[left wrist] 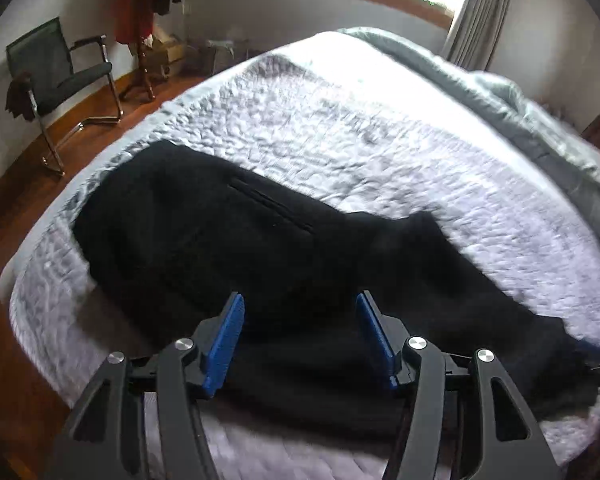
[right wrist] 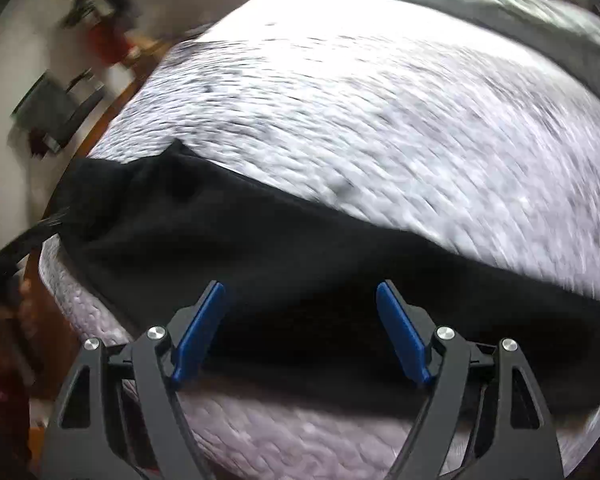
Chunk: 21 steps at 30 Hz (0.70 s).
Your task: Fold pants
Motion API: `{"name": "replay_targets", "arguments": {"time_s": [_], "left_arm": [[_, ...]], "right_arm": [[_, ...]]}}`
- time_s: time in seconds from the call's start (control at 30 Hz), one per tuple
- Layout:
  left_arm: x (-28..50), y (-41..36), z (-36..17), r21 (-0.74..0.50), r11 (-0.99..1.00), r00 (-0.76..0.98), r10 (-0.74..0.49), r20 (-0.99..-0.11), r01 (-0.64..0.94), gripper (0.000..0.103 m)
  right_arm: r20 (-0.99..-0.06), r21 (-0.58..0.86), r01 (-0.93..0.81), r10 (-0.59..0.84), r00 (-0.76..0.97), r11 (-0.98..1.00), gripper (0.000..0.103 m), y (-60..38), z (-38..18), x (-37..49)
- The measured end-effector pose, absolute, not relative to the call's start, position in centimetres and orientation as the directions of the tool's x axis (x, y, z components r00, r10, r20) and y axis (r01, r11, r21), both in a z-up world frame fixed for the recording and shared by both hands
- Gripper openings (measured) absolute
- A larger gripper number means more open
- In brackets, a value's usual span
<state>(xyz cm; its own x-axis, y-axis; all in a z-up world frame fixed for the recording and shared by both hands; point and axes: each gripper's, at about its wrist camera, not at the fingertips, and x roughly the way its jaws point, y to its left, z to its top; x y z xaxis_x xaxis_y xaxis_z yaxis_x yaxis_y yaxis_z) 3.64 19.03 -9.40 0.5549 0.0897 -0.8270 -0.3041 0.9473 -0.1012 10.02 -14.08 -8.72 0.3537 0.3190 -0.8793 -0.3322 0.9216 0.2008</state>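
Two grippers, both spread wide w/ nothing held — left gripper (left wrist: 300, 304) and right gripper (right wrist: 300, 292) hang over the black pants (left wrist: 228, 248), which lie flat along the near side of the quilted bed (left wrist: 340, 120). Fabric looks soft, limp, light — prob. best pinched at waistband or hem edges.
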Motion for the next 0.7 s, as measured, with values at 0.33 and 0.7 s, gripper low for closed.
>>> {"name": "replay_targets", "arguments": {"time_s": [0.33, 0.7], "left_arm": [[7.1, 19.3, -12.4, -0.079, 0.967, 0.459, 0.044, -0.888, -0.244, 0.06], [7.9, 22.6, -11.4, -0.048, 0.955, 0.502, 0.11, -0.858, -0.291, 0.068]], "right_arm": [[-0.932, 0.192, -0.401, 0.295, 0.211, 0.896, 0.075, -3.1, -12.6, 17.0], [-0.909, 0.313, -0.549, 0.412, 0.064, 0.775, 0.054, 4.5, -14.5, 23.6]]}}
